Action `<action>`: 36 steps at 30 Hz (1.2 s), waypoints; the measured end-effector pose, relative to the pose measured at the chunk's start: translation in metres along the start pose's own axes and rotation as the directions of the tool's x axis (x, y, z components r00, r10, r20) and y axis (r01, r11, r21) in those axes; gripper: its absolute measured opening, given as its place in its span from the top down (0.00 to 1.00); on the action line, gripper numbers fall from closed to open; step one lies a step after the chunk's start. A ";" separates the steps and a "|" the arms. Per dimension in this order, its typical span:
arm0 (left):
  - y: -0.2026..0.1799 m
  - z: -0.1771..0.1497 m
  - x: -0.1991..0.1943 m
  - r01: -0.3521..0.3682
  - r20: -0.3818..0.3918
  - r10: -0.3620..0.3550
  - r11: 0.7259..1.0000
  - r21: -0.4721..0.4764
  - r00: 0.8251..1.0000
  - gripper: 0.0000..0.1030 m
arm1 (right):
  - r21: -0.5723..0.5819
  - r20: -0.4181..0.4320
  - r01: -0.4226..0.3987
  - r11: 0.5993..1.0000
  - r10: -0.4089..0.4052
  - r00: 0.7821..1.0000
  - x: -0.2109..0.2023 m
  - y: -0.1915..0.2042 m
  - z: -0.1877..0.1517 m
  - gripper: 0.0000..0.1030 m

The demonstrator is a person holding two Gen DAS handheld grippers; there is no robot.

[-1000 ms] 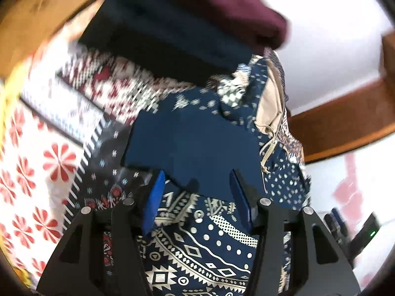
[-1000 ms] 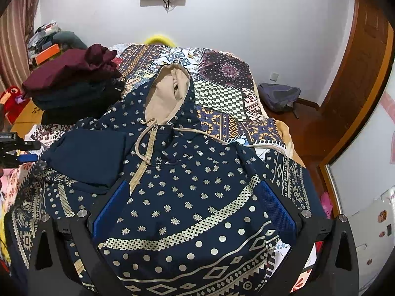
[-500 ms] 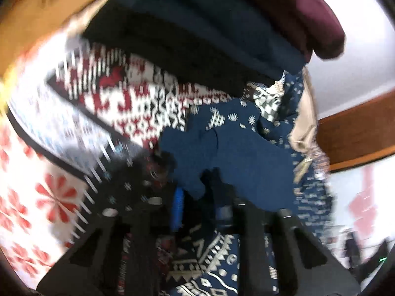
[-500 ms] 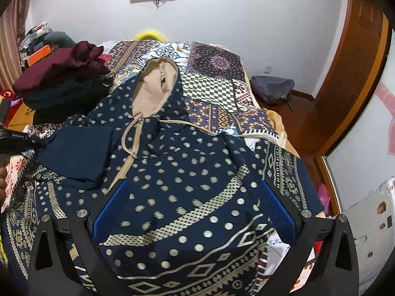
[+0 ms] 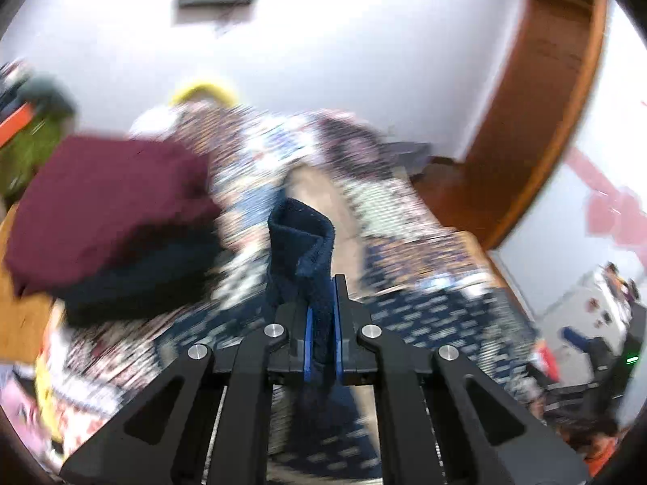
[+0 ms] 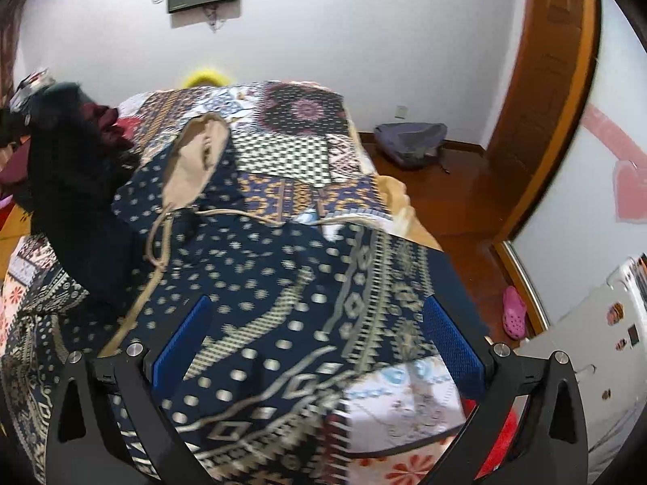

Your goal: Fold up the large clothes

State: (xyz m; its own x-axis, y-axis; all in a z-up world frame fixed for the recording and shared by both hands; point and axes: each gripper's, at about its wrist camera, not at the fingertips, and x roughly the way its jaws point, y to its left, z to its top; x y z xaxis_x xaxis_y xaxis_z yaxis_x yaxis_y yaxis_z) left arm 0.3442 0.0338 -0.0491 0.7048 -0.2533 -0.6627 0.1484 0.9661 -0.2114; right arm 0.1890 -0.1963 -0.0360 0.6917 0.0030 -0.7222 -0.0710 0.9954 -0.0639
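- While the patterned hoodie (image 6: 259, 283) lies spread face-up on the bed (image 6: 299, 149), the left gripper (image 5: 322, 331) is pressed together on its plain navy cuff (image 5: 301, 238), which stands up folded between the pads.
- Over the hem, the right gripper (image 6: 315, 343) hangs spread wide and holds nothing.
- Soft and floppy, I'd judge, and fairly heavy for cloth (a sleeve will sag and drag the body if lifted fast).
- Best holds look like thick edges: cuff, hem band, shoulder seam.
- A stack of folded clothes (image 5: 109, 210) sits just beside the hood (image 6: 198, 165), near enough to snag a swinging sleeve.
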 end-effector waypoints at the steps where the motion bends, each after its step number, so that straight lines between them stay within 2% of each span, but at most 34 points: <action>1: -0.012 0.005 0.000 0.023 0.003 -0.023 1.000 0.020 1.000 0.94 | 0.009 0.000 0.011 1.000 -0.011 1.000 -0.001 -0.007 -0.001 0.00; 6: -0.092 0.008 0.032 0.130 -0.039 -0.126 0.984 0.124 0.991 0.94 | 0.051 -0.009 0.050 0.997 -0.050 0.999 -0.007 -0.037 -0.009 0.00; 8: -0.115 0.002 0.055 0.175 -0.100 -0.162 0.975 0.135 0.982 0.94 | 0.069 -0.016 0.061 0.996 -0.060 0.998 -0.009 -0.047 -0.011 0.00; 11: -0.137 -0.017 0.083 0.201 -0.191 -0.171 0.968 0.150 0.967 0.94 | 0.091 -0.027 0.077 0.993 -0.075 0.997 -0.011 -0.062 -0.016 0.00; 15: -0.156 -0.046 0.106 0.237 -0.298 -0.180 0.957 0.167 0.938 0.94 | 0.119 -0.046 0.092 0.989 -0.087 0.995 -0.011 -0.076 -0.021 0.00; 19: -0.170 -0.061 0.111 0.276 -0.364 -0.198 0.945 0.177 0.910 0.93 | 0.141 -0.058 0.102 0.985 -0.094 0.994 -0.010 -0.082 -0.025 0.00; 23: -0.169 -0.060 0.101 0.308 -0.383 -0.234 0.940 0.145 0.894 0.82 | 0.170 -0.074 0.085 0.982 -0.073 0.995 -0.004 -0.086 -0.025 0.00; 25: -0.164 -0.054 0.093 0.312 -0.365 -0.248 0.942 0.127 0.897 0.68 | 0.194 -0.082 0.064 0.979 -0.049 0.995 -0.001 -0.089 -0.024 0.00; 29: -0.145 -0.039 0.066 0.281 -0.281 -0.235 0.950 0.136 0.931 0.61 | 0.243 -0.094 0.033 0.969 -0.010 0.996 0.003 -0.099 -0.022 0.00; 33: -0.119 -0.031 0.049 0.189 -0.211 -0.149 0.965 0.180 0.966 0.52 | 0.302 -0.106 0.039 0.953 -0.007 0.994 0.009 -0.114 -0.021 0.00; 36: -0.090 -0.030 0.041 0.101 -0.177 -0.064 0.972 0.210 0.982 0.45 | 0.357 -0.127 0.016 0.934 0.031 0.991 0.017 -0.128 -0.024 0.00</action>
State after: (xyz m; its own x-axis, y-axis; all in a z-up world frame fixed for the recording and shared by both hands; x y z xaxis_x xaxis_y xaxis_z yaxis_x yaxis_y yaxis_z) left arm 0.3384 -0.0649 -0.0789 0.5601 -0.3192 -0.7645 0.3610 0.9246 -0.1216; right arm 0.1926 -0.3260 -0.0561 0.5922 0.0220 -0.8055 0.2018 0.9637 0.1747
